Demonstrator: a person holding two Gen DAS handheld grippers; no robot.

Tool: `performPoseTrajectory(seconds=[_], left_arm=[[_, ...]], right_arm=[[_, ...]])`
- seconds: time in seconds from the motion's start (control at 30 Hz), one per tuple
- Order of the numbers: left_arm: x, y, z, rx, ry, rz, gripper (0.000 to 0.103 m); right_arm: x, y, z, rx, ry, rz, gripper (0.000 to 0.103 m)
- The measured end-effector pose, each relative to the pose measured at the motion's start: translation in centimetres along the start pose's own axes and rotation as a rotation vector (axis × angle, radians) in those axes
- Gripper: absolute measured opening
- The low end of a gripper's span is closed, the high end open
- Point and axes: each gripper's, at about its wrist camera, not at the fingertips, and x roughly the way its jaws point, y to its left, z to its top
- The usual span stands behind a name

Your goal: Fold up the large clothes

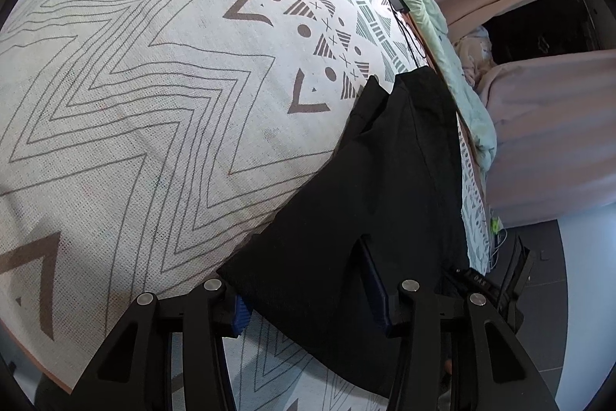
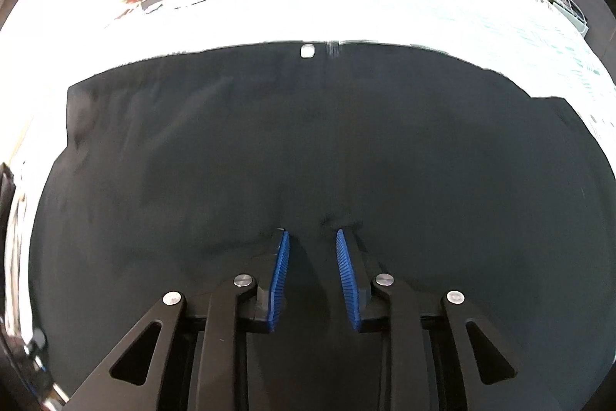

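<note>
black garment [image 2: 308, 149]; white zigzag-patterned bedspread [image 1: 134, 83]; blue-padded fingers [image 2: 279, 276]

— Daylight floods the bed [image 2: 385, 6]; in the right wrist view the bedspread [image 2: 423, 14] is blown out white.

— The black garment [image 2: 308, 141] swallows detail. Fisheye bends the edges, left rim smeared.

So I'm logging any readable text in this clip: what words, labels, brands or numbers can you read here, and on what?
"SVO", as far as it reads, small and upside down: on a black part by the right finger of the left tongs.
Black trousers: the pale tab at the waistband shows no readable text.
Patterned bedspread: shapes only, no words.
Right tongs: no markings.
</note>
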Motion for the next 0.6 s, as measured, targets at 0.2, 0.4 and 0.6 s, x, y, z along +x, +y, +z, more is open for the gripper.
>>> performPoseTrajectory(seconds=[0.2,0.4,0.6], left_arm=[[0.2,-0.2,0.2,-0.014,-0.023,0.007,0.050],[0.7,-0.2,0.6,-0.055,-0.042,0.017,0.050],[1.3,-0.5,0.7,-0.066,-0.054,0.046,0.050]], right_arm=[[1.7,-1.0,2.9,0.021,-0.008,0.015,0.022],[2.8,-2.0,5.2,0.024,-0.027,0.022,0.022],[3.7,-3.8,6.1,0.043,-0.035,0.044,0.013]])
